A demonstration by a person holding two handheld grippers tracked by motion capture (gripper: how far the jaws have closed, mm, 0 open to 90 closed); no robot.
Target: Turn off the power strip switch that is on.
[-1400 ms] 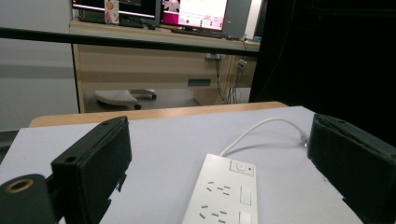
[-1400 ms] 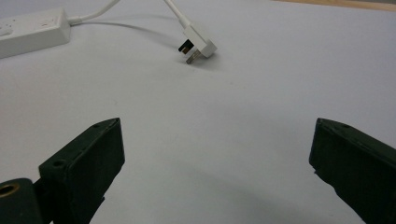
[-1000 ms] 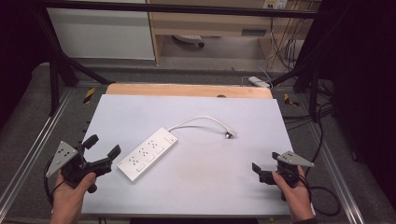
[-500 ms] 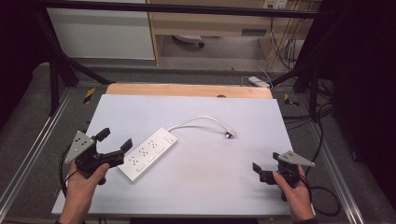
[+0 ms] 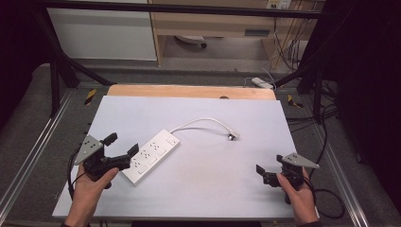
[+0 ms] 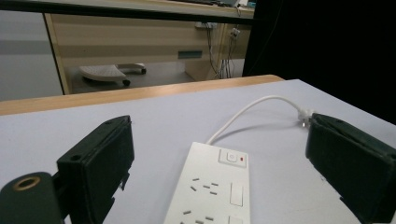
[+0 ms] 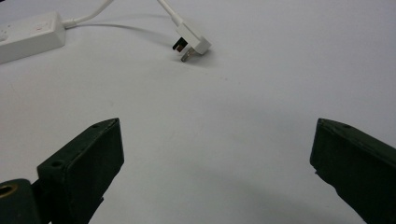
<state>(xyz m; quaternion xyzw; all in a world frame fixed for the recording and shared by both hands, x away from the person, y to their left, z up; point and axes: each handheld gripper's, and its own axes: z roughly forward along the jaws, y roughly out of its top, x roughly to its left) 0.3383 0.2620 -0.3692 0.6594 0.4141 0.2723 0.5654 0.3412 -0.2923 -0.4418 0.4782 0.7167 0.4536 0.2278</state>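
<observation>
A white power strip (image 5: 152,155) lies slantwise on the left half of the table (image 5: 198,189), its cord (image 5: 201,121) looping right to a plug (image 5: 231,137) that rests on the table near the middle. The left gripper (image 5: 124,150) is at the strip's near left end with its jaws spread wide; in the left gripper view the strip (image 6: 215,191) lies between the two jaws, not yet clamped, and whether either jaw touches its side cannot be told. The right gripper (image 5: 261,174) hangs near the table's right front corner, well apart from strip and plug, jaws also wide and empty; in the right gripper view the plug (image 7: 191,48) lies ahead on bare table, prongs toward the camera.

Judging by this, the work is at its very start: nothing is grasped, lifted or plugged in. The left gripper seems set to close on the strip; the grasp and any handling of the cord or plug are all left to do.
</observation>
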